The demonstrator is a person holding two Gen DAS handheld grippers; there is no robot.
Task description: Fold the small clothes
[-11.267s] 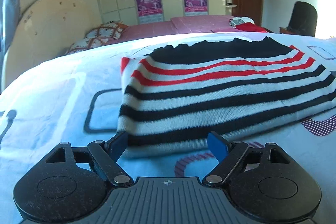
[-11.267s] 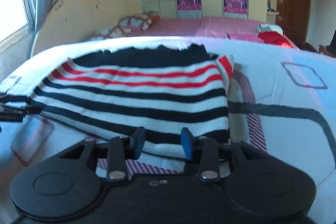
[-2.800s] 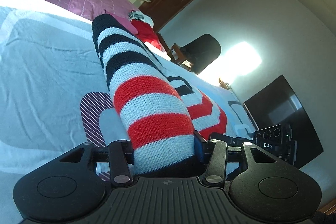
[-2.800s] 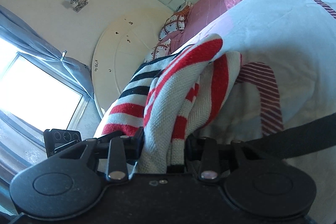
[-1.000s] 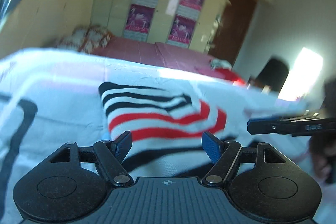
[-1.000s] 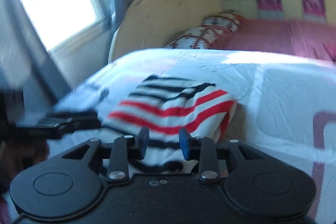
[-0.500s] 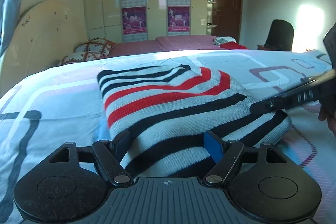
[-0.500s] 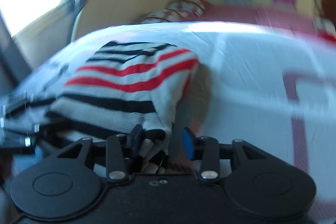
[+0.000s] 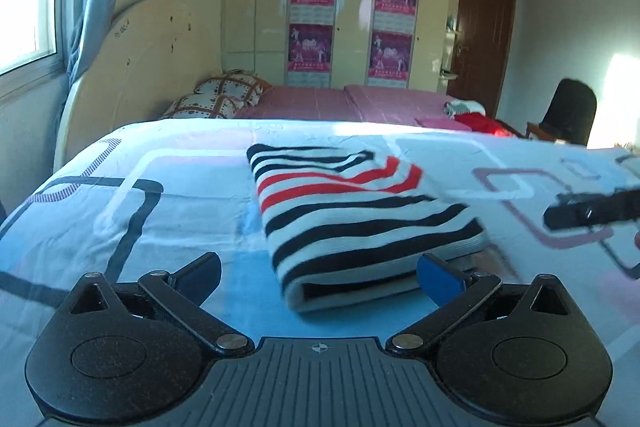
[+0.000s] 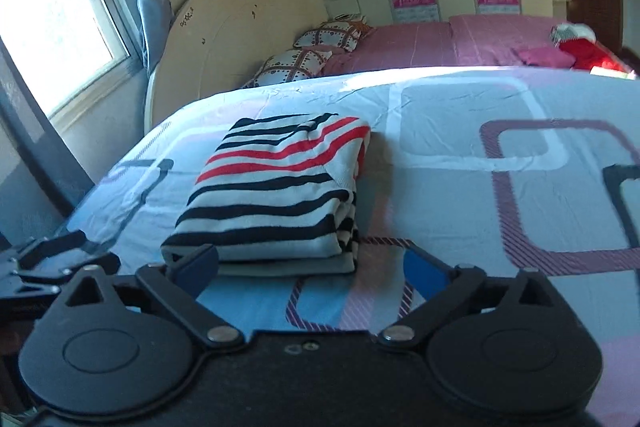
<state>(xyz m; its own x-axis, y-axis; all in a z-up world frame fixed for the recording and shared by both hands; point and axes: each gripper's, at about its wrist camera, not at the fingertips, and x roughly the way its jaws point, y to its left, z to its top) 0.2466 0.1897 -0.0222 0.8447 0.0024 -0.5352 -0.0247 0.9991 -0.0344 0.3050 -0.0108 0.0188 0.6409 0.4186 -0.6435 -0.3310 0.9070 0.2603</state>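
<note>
A striped sweater (image 9: 352, 211), white with black and red bands, lies folded into a compact stack on the patterned bedsheet (image 9: 120, 211). It also shows in the right wrist view (image 10: 280, 187). My left gripper (image 9: 320, 275) is open and empty, just short of the stack's near folded edge. My right gripper (image 10: 312, 267) is open and empty, close to the stack's near right corner. The right gripper's side shows in the left wrist view (image 9: 592, 211), and the left gripper's in the right wrist view (image 10: 52, 255).
A pink bed (image 9: 344, 103) with patterned pillows (image 9: 216, 99) and red clothes (image 9: 480, 121) stands behind. A round board (image 9: 132, 67) leans at the left wall under a window. A dark chair (image 9: 572, 115) stands at the right. Wardrobe doors carry posters.
Both grippers have let go of the sweater, opened wide and drawn back from it. The sweater now rests folded on the sheet.
</note>
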